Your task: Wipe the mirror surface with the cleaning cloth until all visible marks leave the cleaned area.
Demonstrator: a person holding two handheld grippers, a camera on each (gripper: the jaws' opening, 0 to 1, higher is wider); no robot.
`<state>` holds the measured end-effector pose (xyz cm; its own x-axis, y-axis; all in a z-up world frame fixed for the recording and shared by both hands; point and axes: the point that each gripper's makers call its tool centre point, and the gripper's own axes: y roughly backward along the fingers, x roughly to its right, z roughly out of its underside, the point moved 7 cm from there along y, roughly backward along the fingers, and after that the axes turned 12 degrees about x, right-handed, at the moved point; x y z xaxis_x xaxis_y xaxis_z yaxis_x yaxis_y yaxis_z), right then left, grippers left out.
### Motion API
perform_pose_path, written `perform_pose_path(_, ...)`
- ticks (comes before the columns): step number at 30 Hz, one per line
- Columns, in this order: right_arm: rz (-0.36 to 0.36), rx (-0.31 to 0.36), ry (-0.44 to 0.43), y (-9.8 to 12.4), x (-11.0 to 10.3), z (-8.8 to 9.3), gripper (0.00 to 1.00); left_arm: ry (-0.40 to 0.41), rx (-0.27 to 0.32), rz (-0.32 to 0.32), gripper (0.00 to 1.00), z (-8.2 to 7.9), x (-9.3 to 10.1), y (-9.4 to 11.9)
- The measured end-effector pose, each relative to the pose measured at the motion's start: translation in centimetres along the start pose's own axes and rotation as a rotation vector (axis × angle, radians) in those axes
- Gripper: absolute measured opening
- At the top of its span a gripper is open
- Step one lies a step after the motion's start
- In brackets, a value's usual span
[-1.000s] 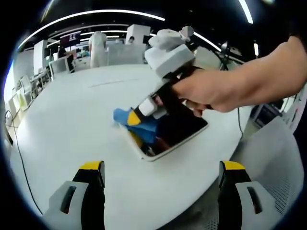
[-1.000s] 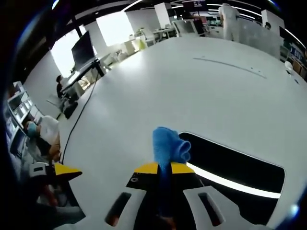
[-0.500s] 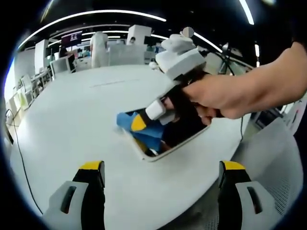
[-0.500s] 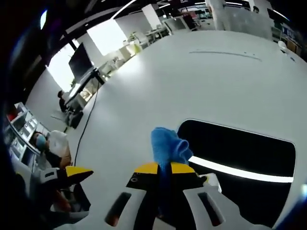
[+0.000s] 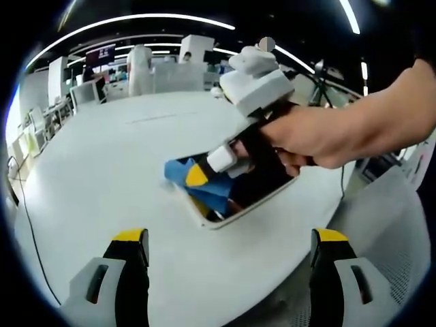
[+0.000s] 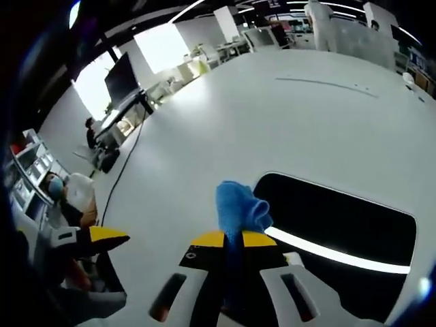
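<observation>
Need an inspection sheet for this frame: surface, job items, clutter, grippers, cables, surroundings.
Surface: white round table, bare apart from the job items.
Job's things: mirror lies flat on the table, dark, reflecting a ceiling light strip; blue cleaning cloth sits at the mirror's edge.
Clutter: nothing seen.
Grippers: right gripper shut on the cloth, held by a hand; left gripper open, holding nothing, back from the mirror.
Cables: one dark cable trails over the table edge.
Surroundings: open office, desks, a monitor, people in the distance.

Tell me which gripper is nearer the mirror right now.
Right. The right gripper, shut on the blue cloth, sits at the mirror edge. The left gripper hangs back over the white table, open, apart from the mirror.
</observation>
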<state>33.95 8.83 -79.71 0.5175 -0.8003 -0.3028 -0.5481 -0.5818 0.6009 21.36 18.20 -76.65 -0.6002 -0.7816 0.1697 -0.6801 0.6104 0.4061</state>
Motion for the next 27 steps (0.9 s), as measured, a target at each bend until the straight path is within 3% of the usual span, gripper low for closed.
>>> perform_pose_path(8,0.003,0.006,0.105,0.3,-0.1,0.2,0.01,0.0,-0.001,-0.001,1.0,0.0,0.0,0.0)
perform_pose_path(27,0.015,0.009,0.093,1.4,1.4,0.4,0.01,-0.003,-0.012,-0.005,1.0,0.2,-0.1,0.0)
